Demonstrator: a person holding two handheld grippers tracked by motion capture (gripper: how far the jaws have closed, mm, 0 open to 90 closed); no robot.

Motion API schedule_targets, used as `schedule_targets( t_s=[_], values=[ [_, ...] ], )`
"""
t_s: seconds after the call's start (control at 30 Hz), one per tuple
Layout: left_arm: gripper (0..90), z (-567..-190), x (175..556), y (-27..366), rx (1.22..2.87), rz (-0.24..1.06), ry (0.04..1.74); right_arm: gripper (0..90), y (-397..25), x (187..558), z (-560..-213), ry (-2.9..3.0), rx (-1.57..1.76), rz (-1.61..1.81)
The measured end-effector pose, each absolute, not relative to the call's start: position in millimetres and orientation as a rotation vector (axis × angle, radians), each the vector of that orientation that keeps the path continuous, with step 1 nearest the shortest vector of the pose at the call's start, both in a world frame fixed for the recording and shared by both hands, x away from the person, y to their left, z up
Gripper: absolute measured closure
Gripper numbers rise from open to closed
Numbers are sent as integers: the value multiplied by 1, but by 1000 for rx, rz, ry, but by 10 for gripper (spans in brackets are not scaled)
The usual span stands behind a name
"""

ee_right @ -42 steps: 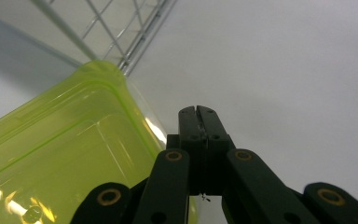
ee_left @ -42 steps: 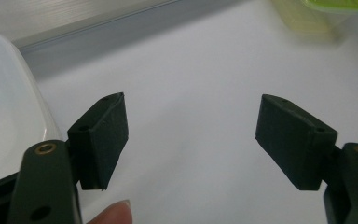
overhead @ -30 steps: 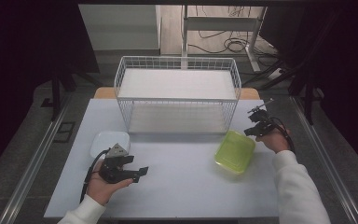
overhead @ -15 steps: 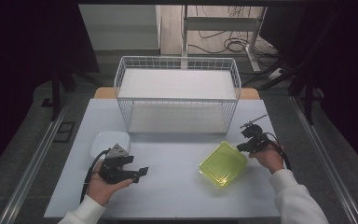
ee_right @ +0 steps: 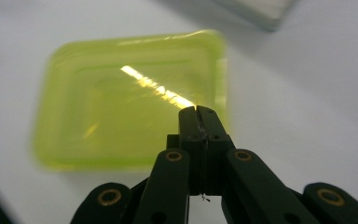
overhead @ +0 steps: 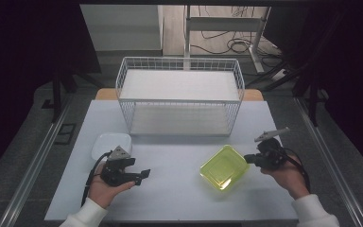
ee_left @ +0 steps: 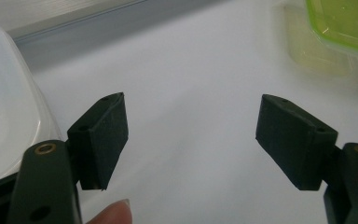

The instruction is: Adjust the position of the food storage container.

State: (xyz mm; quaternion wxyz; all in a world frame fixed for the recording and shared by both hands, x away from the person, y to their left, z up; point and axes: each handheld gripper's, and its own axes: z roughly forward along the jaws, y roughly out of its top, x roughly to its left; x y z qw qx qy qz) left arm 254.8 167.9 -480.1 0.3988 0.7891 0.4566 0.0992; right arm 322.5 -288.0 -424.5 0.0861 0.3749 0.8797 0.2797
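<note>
A translucent yellow-green lid hangs tilted just above the white table at the right. My right gripper is shut on its right rim. In the right gripper view the closed jaws pinch the near edge of the lid. My left gripper rests low at the left front, open, nothing between its pads. A white container sits just behind it, and its rounded edge shows at the left of the left gripper view. The lid casts a shadow on the table there.
A white wire basket stands at the back middle of the table. A metal rail runs along the left side. A table frame and cables lie on the floor beyond the basket.
My right gripper has carried the yellow-green lid from the right side toward the table's front and middle, lowering it. The left gripper has stayed put and open.
</note>
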Motion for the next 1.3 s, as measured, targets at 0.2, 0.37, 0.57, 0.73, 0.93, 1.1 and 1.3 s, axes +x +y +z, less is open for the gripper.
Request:
schedule_targets(
  t_s=[0.2, 0.37, 0.57, 0.73, 0.93, 1.1, 1.3],
  values=[
    [250, -480, 256, 166, 1987, 251, 1163, 887, -276, 284, -434, 2796, 976, 823],
    [248, -481, 257, 163, 1995, 246, 1158, 887, -250, 268, -467, 2947, 869, 708],
    [248, -481, 258, 164, 1993, 245, 1159, 887, -227, 270, -477, 2960, 837, 716],
    [242, -483, 257, 164, 1997, 239, 1148, 887, -211, 275, -483, 2932, 864, 715],
    [237, -483, 257, 165, 1998, 238, 1149, 887, -193, 273, -493, 2889, 892, 740],
    [237, -485, 257, 166, 1997, 238, 1153, 886, -191, 272, -494, 2866, 921, 771],
    [237, -485, 257, 165, 2012, 235, 1156, 886, -205, 255, -477, 2840, 902, 846]
  ],
)
